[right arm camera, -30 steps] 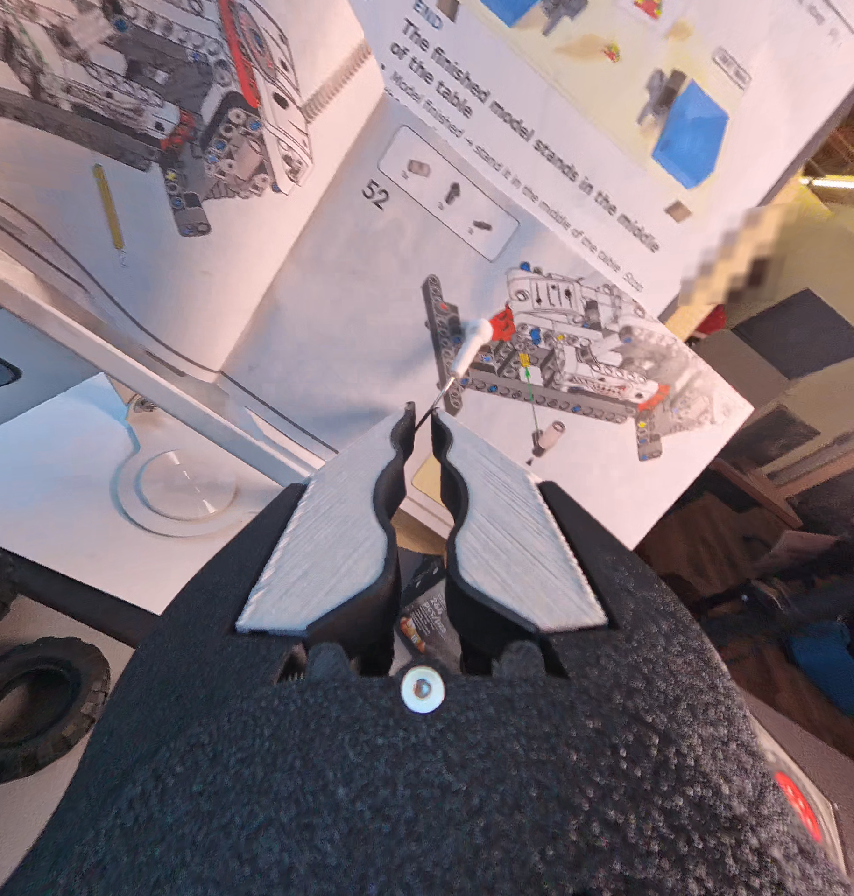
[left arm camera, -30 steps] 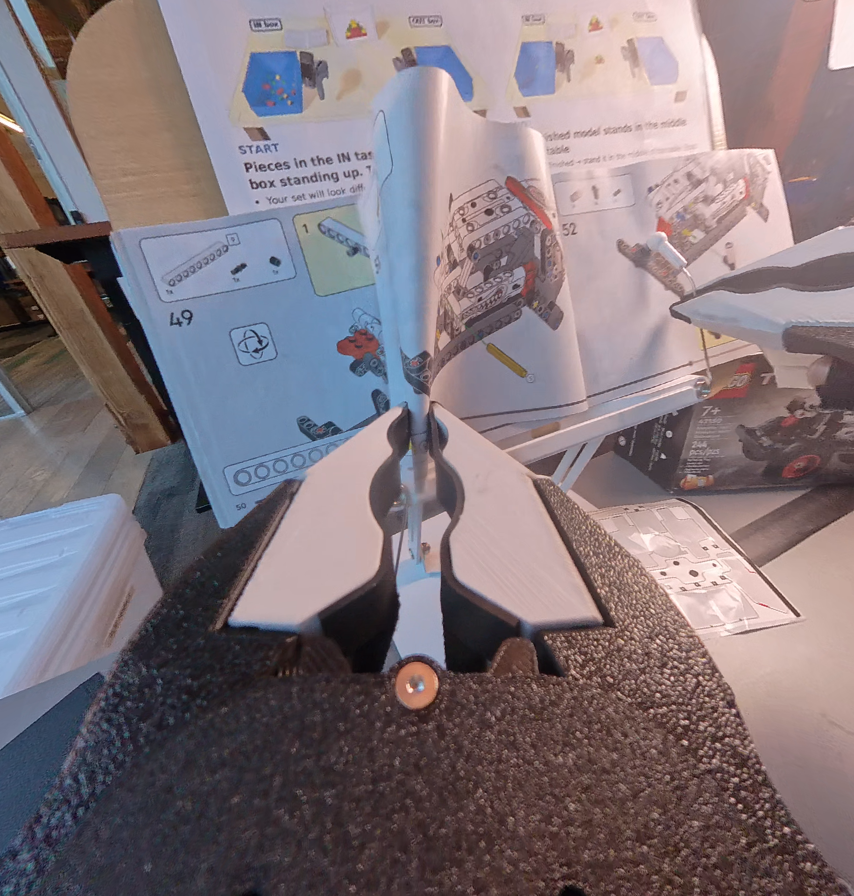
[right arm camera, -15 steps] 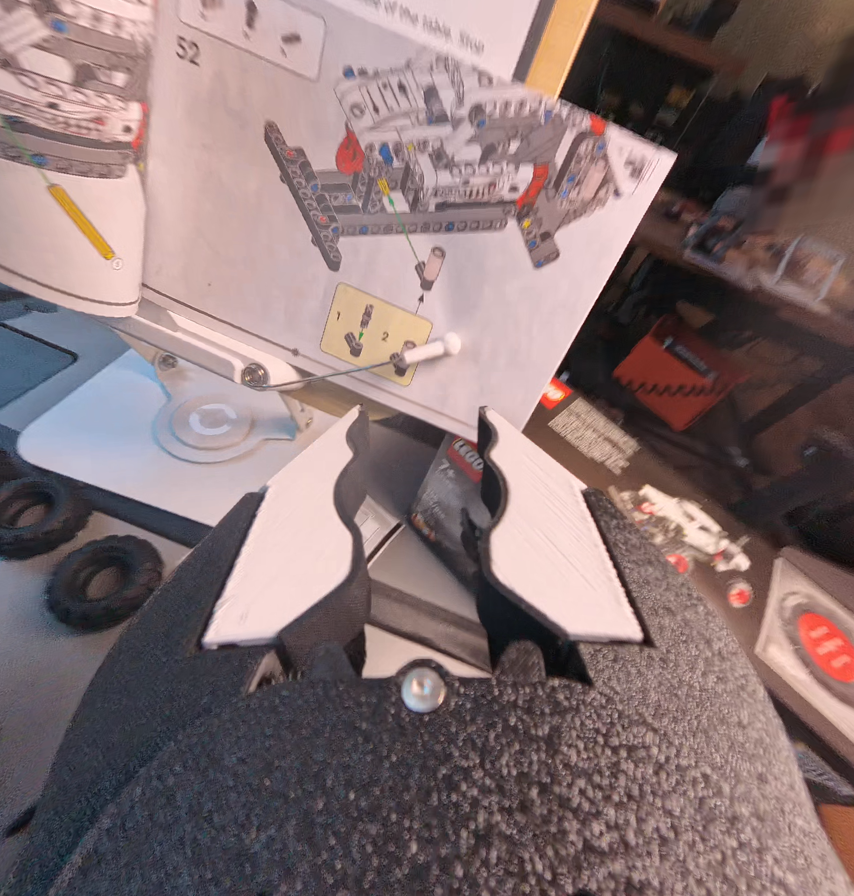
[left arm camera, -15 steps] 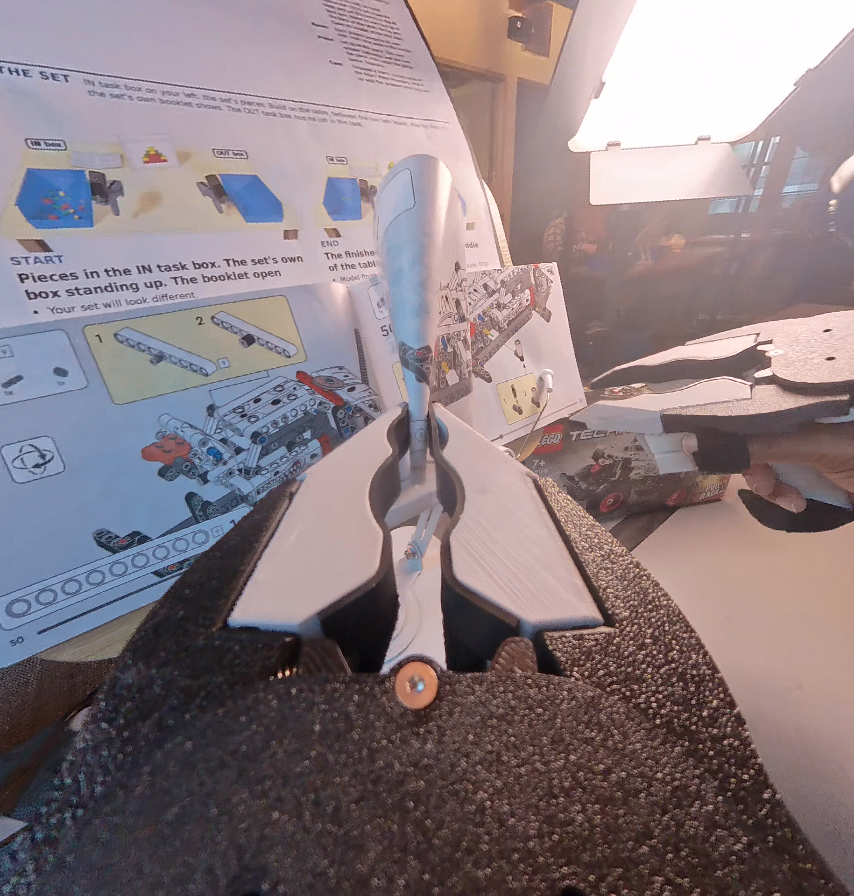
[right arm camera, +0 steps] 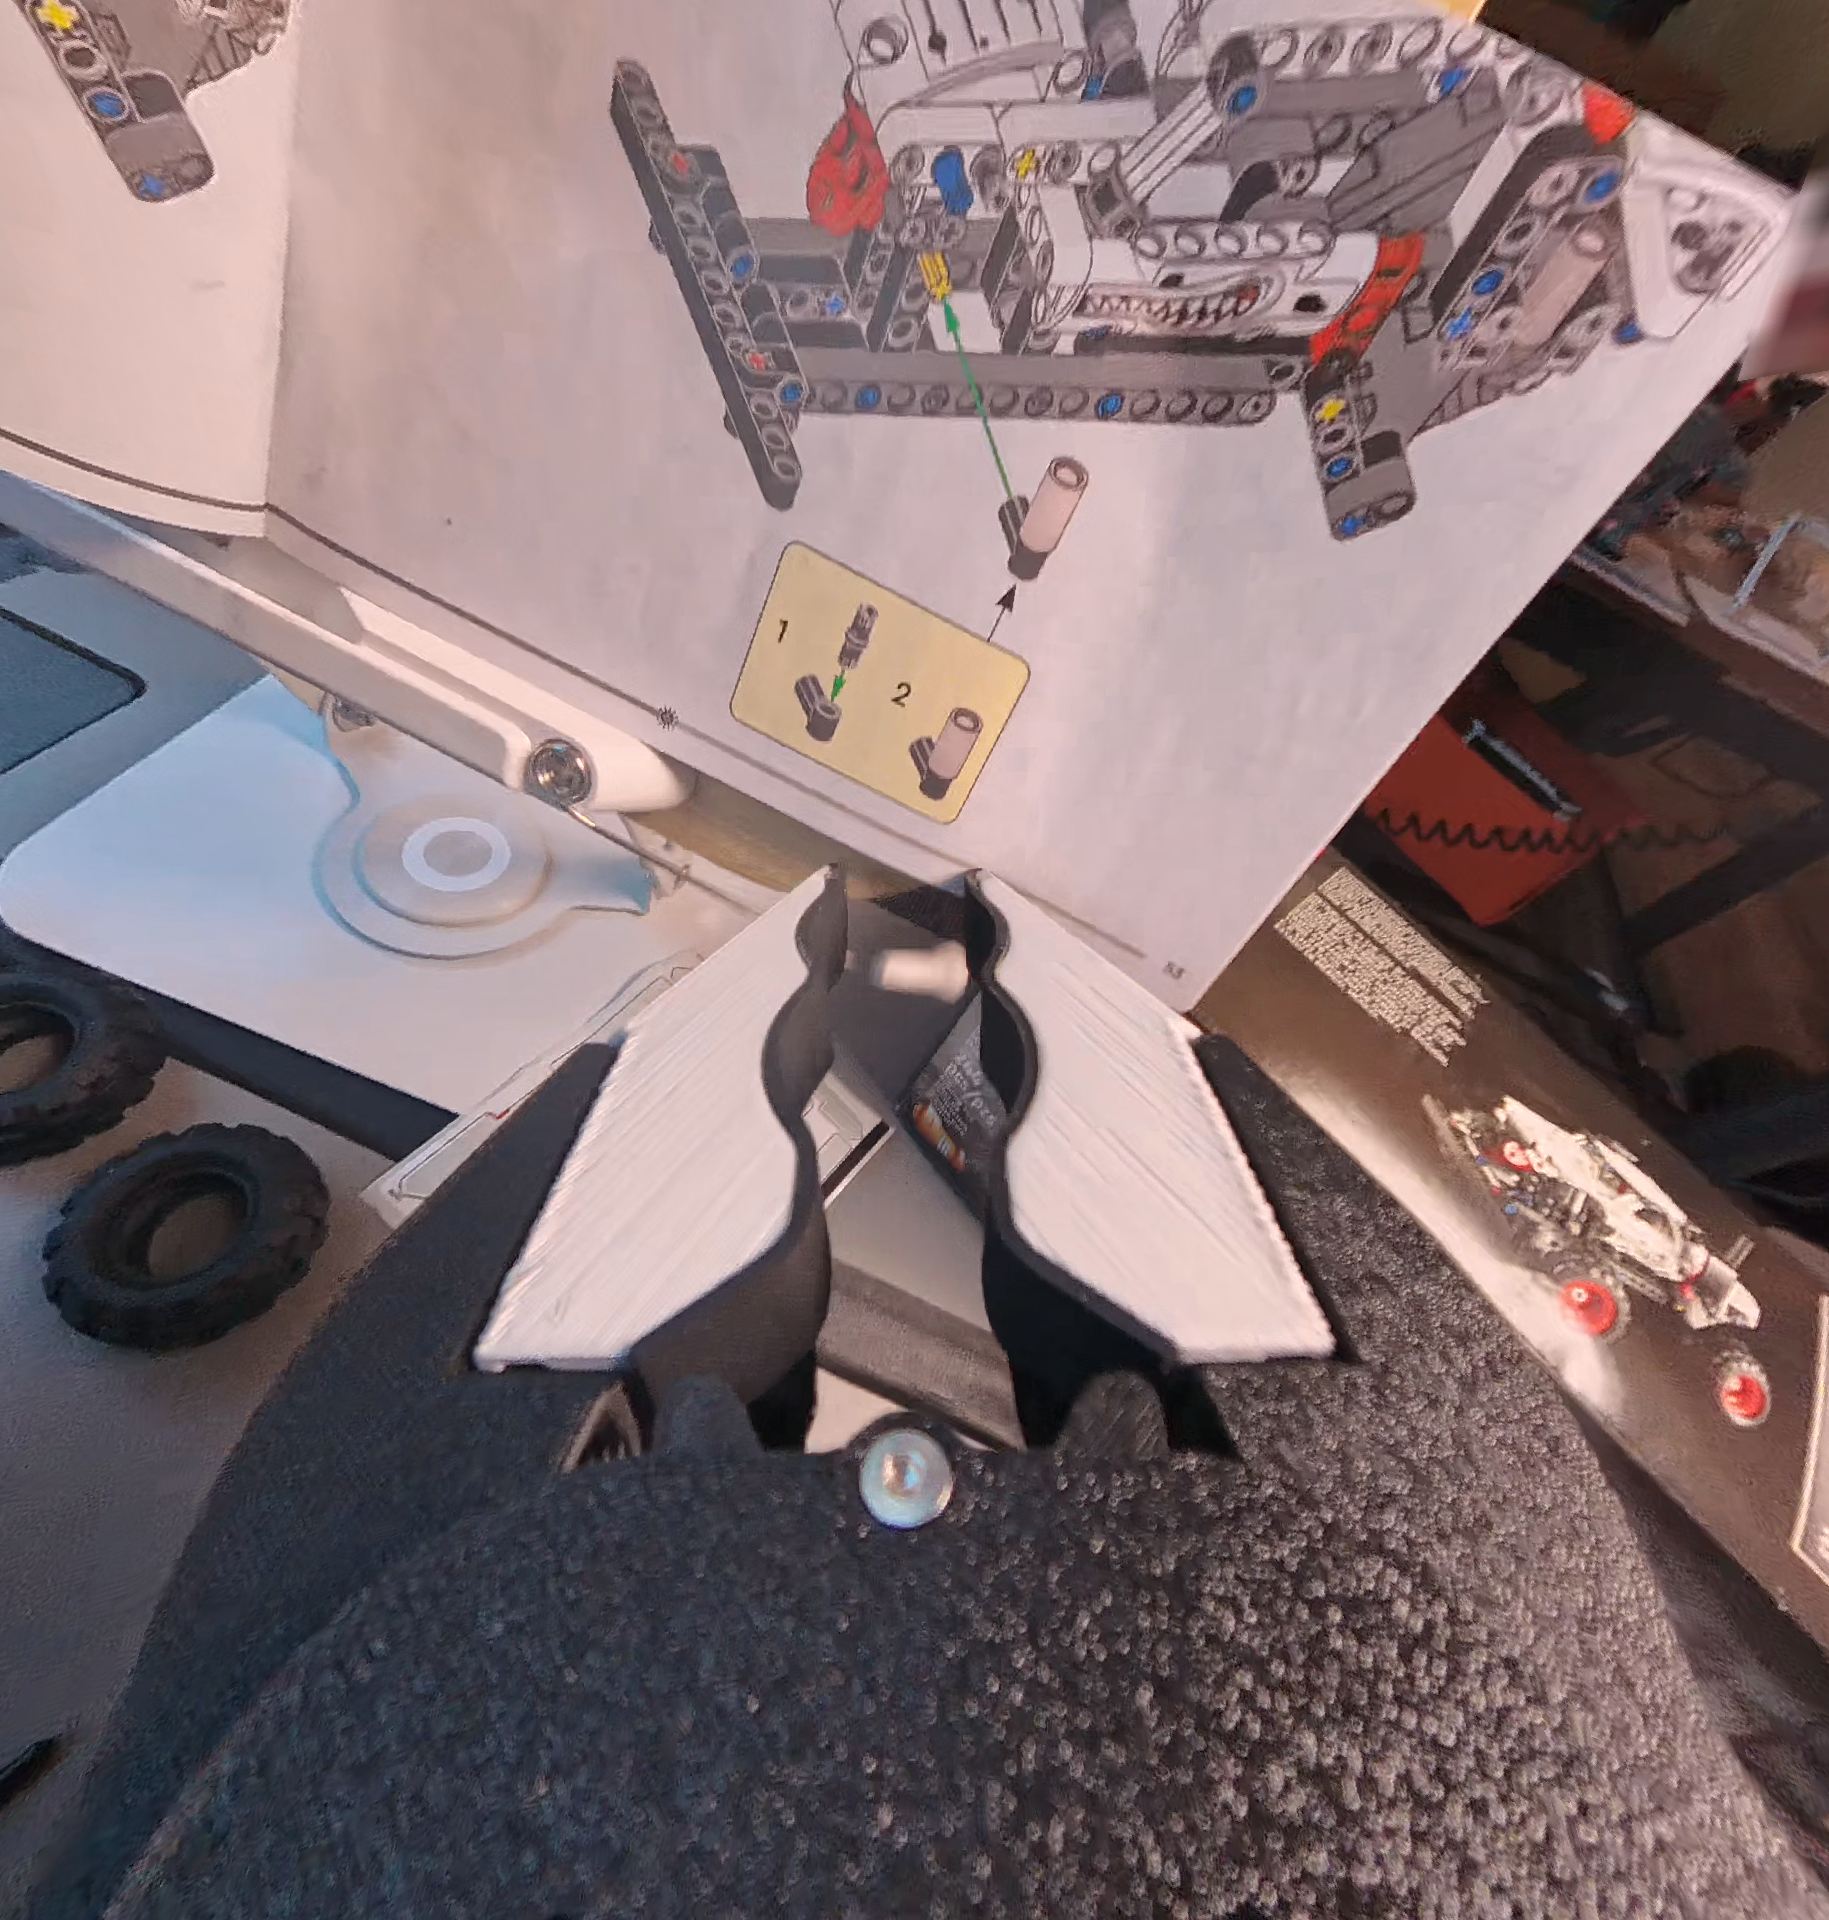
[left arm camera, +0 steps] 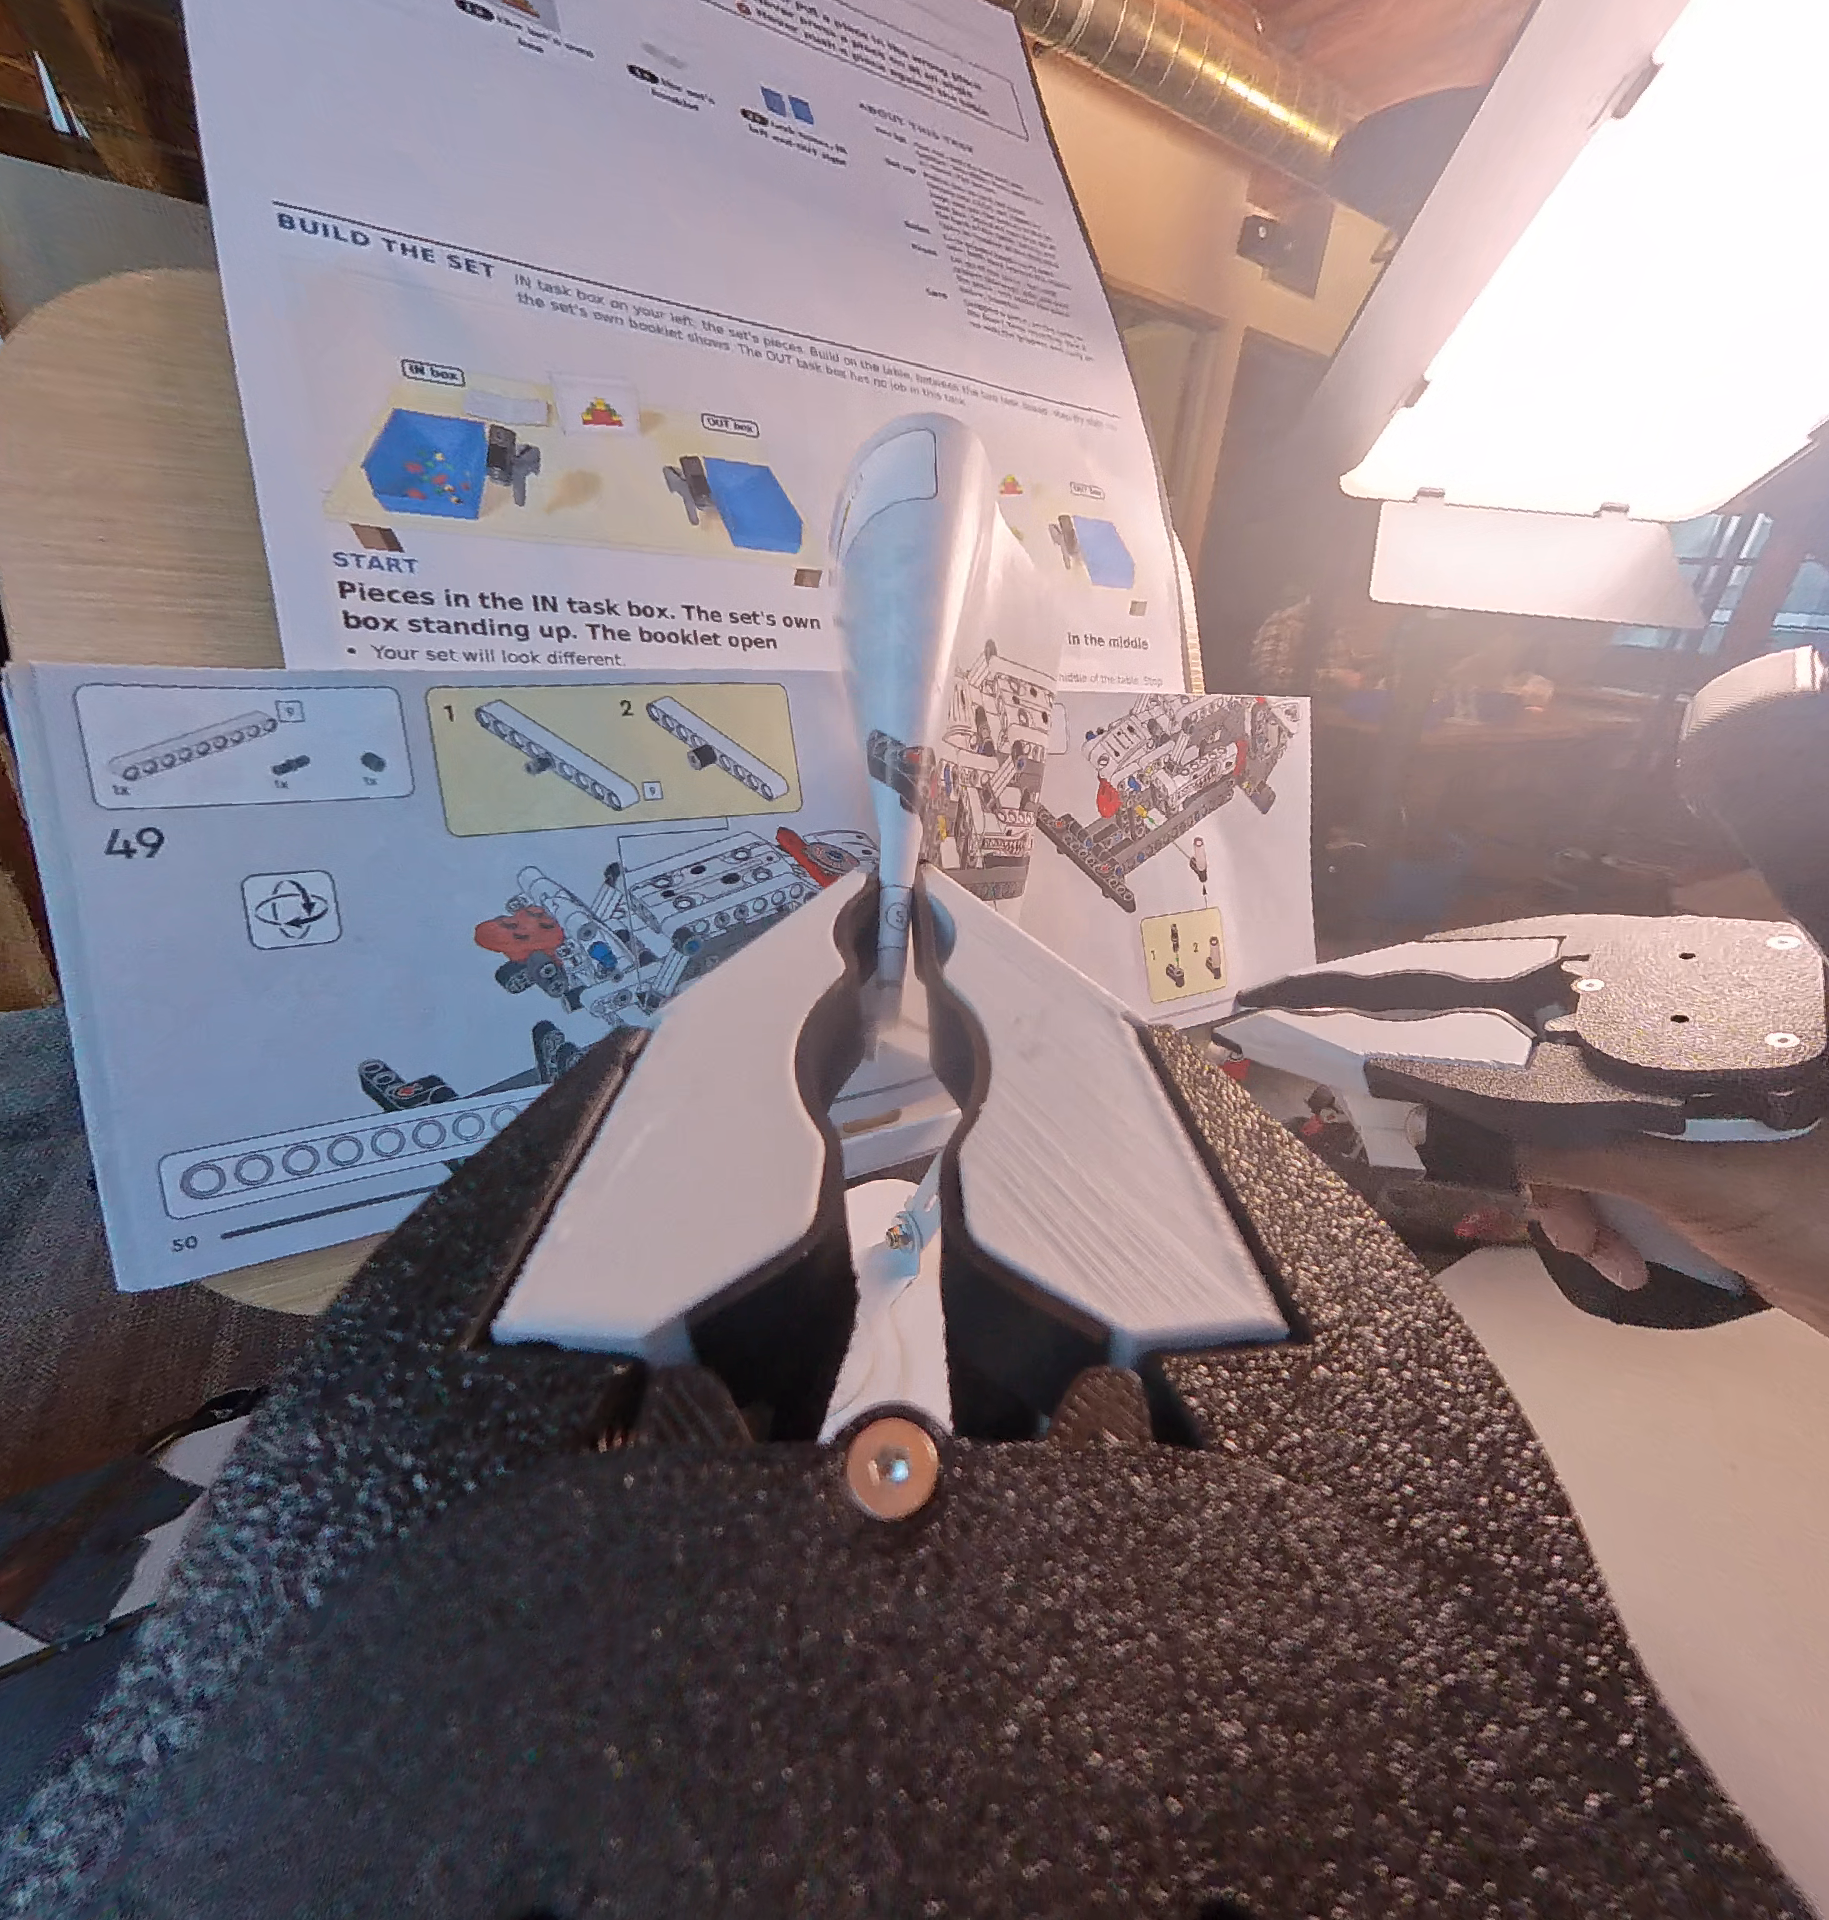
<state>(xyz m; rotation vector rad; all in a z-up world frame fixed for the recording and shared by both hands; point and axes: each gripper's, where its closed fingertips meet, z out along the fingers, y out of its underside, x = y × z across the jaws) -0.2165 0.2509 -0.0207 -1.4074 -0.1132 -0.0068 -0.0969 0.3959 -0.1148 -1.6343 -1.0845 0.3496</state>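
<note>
The large printed instruction sheet (left arm camera: 629,312) stood upright at twelve o'clock in the left wrist view, leaning on a pale rounded board (left arm camera: 110,468). In front of it, propped on a white stand (right arm camera: 297,665), the open building booklet (left arm camera: 266,935) spread from nine o'clock to two o'clock, its pages showing drawings of a grey and white model. In the right wrist view the booklet's right-hand page (right arm camera: 993,364) filled the upper half of the frame, from eleven to two o'clock.

A dark set box (right arm camera: 1512,1195) with a picture of a vehicle lay at four o'clock in the right wrist view, beside the stand's base.

The left gripper (left arm camera: 894,894) was pressed together at its tips, pinching the lower edge of one booklet page (left arm camera: 910,623); that page rose curled and edge-on toward twelve o'clock, standing away from the pages on either side.

The right gripper (right arm camera: 905,883) was spread, its fingers apart with nothing held between them. It sat just below the bottom edge of the right-hand page, and a small white tip (right arm camera: 920,971), blurred, showed in the gap between the fingers. In the left wrist view this gripper (left arm camera: 1242,1013) lay at three o'clock, held by a person's hand (left arm camera: 1668,1226), pointing toward the booklet's lower right corner.

Two black rubber tyres (right arm camera: 183,1236) lay on the table at eight and nine o'clock in the right wrist view, well apart from both grippers.
</note>
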